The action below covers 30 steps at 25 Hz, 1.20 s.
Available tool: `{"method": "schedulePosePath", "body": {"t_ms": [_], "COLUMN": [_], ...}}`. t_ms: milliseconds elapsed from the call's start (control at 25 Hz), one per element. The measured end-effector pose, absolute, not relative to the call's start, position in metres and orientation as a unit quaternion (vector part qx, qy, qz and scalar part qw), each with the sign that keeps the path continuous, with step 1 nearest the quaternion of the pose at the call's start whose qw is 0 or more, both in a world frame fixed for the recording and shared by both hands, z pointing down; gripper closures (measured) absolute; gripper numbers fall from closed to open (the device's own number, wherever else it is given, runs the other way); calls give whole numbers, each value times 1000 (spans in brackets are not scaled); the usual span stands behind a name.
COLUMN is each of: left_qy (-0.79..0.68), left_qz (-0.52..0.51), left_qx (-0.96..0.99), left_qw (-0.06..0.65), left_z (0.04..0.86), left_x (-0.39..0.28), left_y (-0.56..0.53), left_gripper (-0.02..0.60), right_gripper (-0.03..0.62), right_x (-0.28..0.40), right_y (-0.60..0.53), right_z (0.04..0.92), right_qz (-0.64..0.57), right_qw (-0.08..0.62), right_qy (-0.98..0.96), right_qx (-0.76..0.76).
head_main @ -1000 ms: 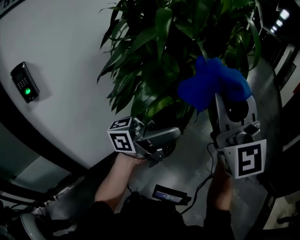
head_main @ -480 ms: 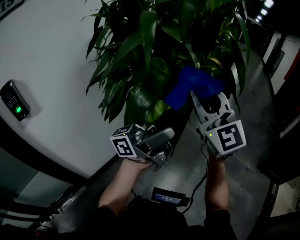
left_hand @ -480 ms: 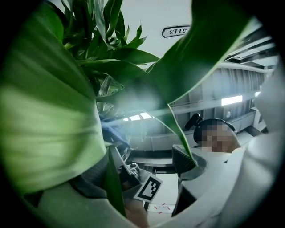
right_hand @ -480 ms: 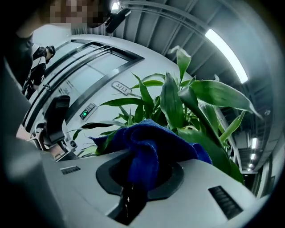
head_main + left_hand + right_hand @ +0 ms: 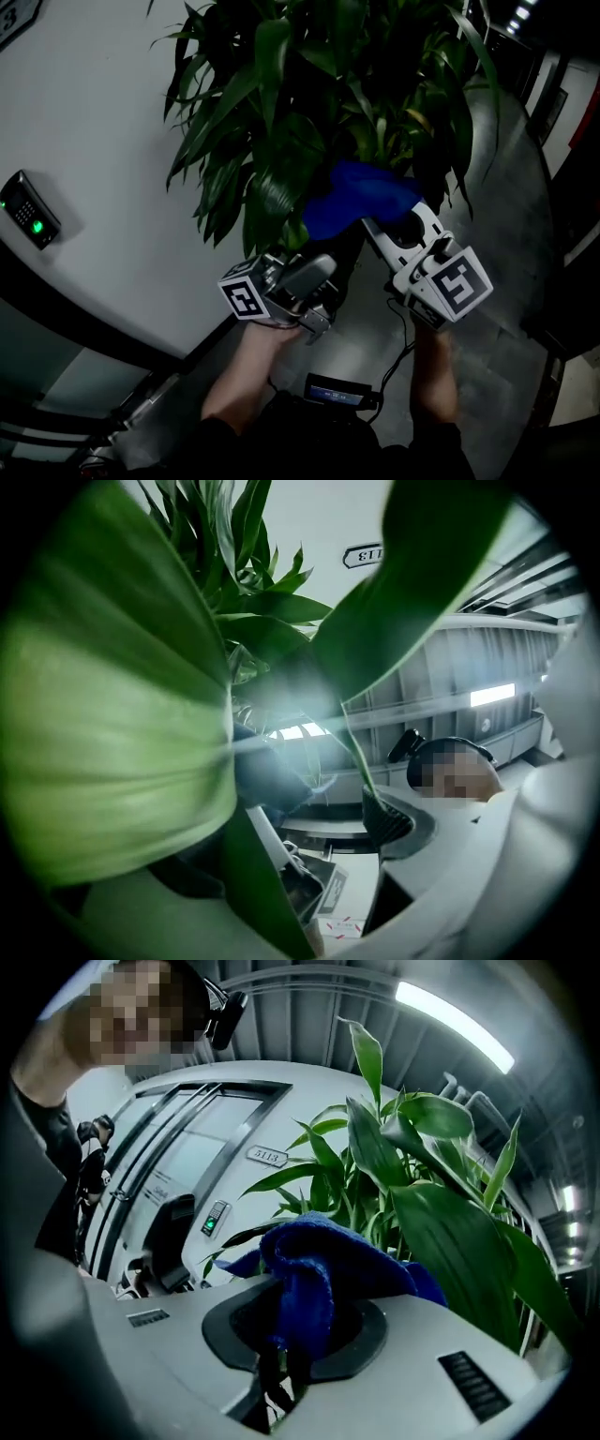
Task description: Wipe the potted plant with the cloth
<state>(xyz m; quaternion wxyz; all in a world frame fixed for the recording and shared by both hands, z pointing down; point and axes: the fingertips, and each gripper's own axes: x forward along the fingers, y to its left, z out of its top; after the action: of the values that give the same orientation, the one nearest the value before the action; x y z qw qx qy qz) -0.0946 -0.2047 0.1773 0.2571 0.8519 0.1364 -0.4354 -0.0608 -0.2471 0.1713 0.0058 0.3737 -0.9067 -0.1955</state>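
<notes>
Beneath the potted plant [image 5: 272, 112], right hand-held gripper [image 5: 375, 228] angled upward, clamped on the cloth [image 5: 349, 192]

**Leaves ahead, floor open right**

Dense leaves of the potted plant [image 5: 309, 112] hang over and ahead of the left hand-held gripper [image 5: 328, 272]. One broad leaf [image 5: 112, 761] covers its left jaw, and a narrower blade [image 5: 352, 738] crosses the gap. The wall [image 5: 94, 141] closes the left. Bare floor [image 5: 511, 178] right of the plant lies open.
</notes>
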Motion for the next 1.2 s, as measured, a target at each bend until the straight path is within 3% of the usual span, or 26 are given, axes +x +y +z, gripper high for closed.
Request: {"method": "schedulePosePath", "body": {"t_ms": [360,600,760,880,1200], "left_qy": [142,141,139,135,82], "left_qz": [-468,-473,-470,-465,-413], "left_qx": [826,821,823,830,880], "left_qw": [280,286,288,278,218], "left_z": [177,181,182,179,180], "left_x": [-94,-89,-84,-80,-66], "left_y": [-208,-211,-211,-207,-200], "left_gripper": [132,132,132,132,132], "right_gripper": [522,522,523,522,522], "right_x": [-62,-8,-15,-33,-52], "right_y": [-212,-192,-214,-242,-225], "right_z": [183,101,97,134,178], "right_qz": [-158,-314,-399,-385,-422], "right_qw": [-36,-102,8,95,186], "right_qy": [-933,-840,-799,-813,-804], "right_qx": [323,432,450,427,376]}}
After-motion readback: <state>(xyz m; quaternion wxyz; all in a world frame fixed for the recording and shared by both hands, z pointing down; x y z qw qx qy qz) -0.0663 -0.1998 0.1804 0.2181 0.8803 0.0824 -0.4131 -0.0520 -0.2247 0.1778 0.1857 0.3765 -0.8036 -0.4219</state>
